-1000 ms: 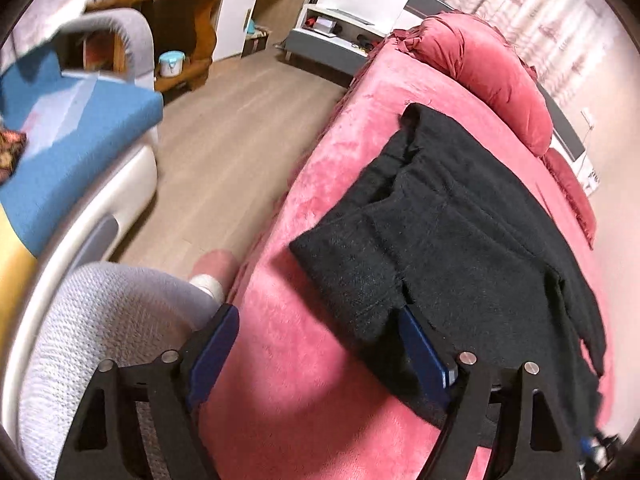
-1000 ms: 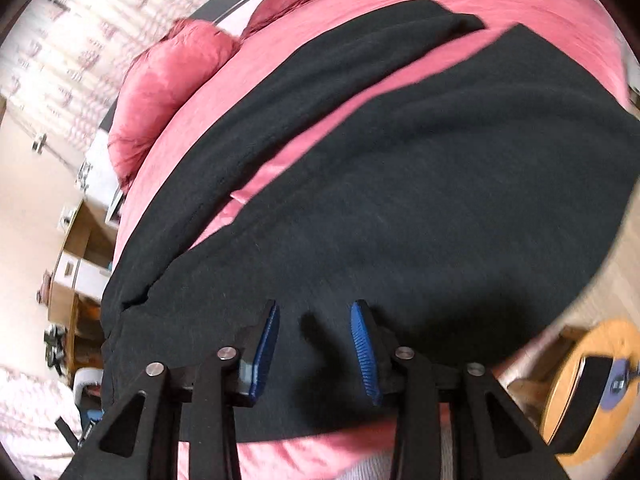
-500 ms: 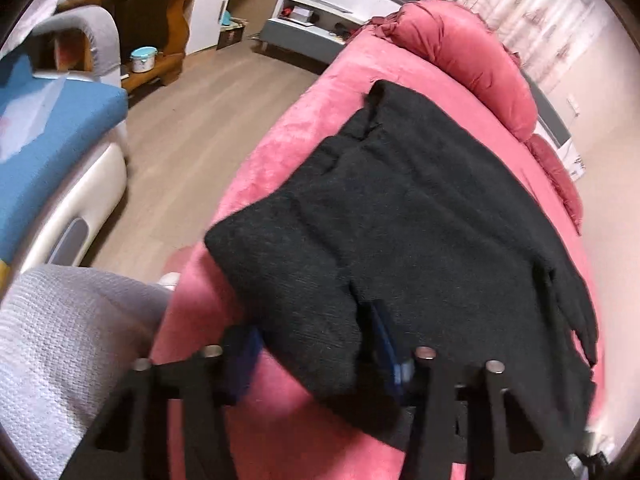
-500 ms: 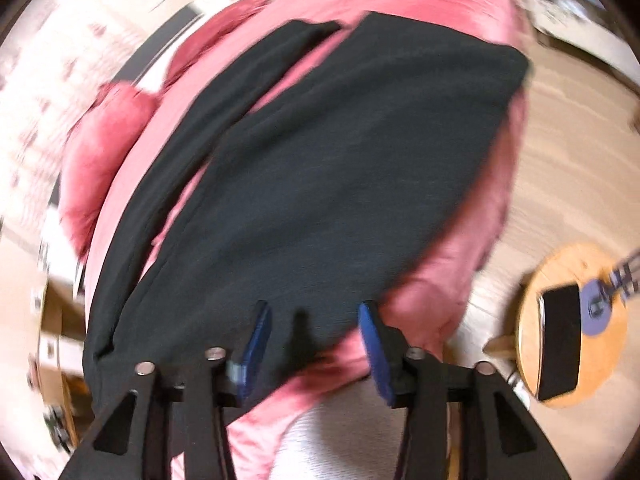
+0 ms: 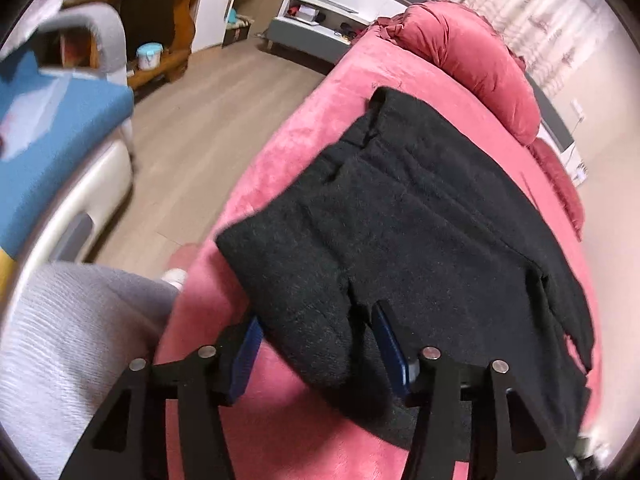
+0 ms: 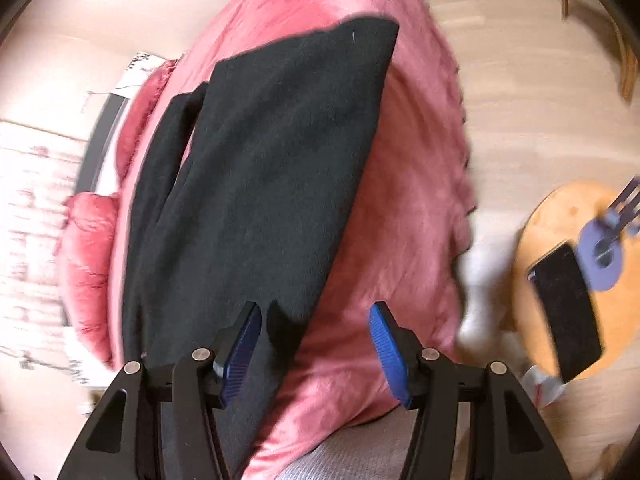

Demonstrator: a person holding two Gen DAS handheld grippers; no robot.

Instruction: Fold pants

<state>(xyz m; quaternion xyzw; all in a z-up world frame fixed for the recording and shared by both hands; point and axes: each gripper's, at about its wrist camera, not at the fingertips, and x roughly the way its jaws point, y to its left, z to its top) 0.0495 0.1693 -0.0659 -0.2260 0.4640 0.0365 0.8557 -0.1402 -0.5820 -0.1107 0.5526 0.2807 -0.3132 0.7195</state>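
Black pants (image 5: 420,216) lie spread on the pink bedspread (image 5: 304,120). In the left wrist view their near corner is bunched between the blue pads of my left gripper (image 5: 318,328). Its jaws are opening, and the cloth still lies in the gap and drapes over the left pad. In the right wrist view the pants (image 6: 272,168) run away from me along the bed. My right gripper (image 6: 316,320) is open, astride the pants' side edge: its left pad is over black cloth, its right pad over bare bedspread (image 6: 400,208). Nothing is gripped there.
Red pillows (image 5: 472,60) lie at the head of the bed. A blue-cushioned sofa (image 5: 48,148) stands across the wooden floor (image 5: 192,128). A person's grey-clad leg (image 5: 72,340) is beside the bed. A round wooden stool (image 6: 560,240) by the bed holds a phone (image 6: 568,312).
My left gripper closed in around the pants' near corner, then widened a little. My right gripper swung right along the near edge and rolled, bringing the stool into view, and its jaws widened.
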